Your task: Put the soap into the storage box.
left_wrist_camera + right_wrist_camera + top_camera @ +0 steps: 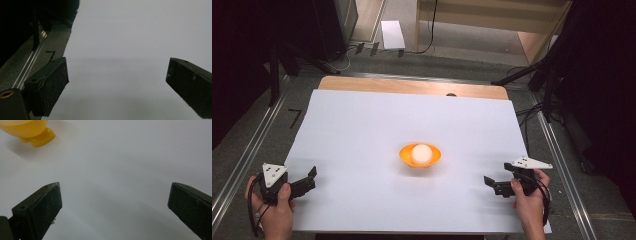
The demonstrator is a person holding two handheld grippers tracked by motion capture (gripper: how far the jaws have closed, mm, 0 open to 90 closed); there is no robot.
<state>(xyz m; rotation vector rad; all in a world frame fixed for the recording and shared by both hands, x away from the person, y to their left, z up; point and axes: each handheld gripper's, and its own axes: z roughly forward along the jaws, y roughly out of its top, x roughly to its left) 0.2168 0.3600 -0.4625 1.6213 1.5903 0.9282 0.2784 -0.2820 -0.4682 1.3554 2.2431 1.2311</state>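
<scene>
The shallow orange plastic bowl (420, 155) holding a pale round ball (421, 153) sits mid-surface (362, 125). Left tongs (304, 184) and right tongs (495, 186) are both released, empty, flanking it; the right appears slightly nearer.

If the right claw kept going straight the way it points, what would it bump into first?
Probably nothing: the right claw points over bare white sheet, and the bowl sits off to the side.
</scene>
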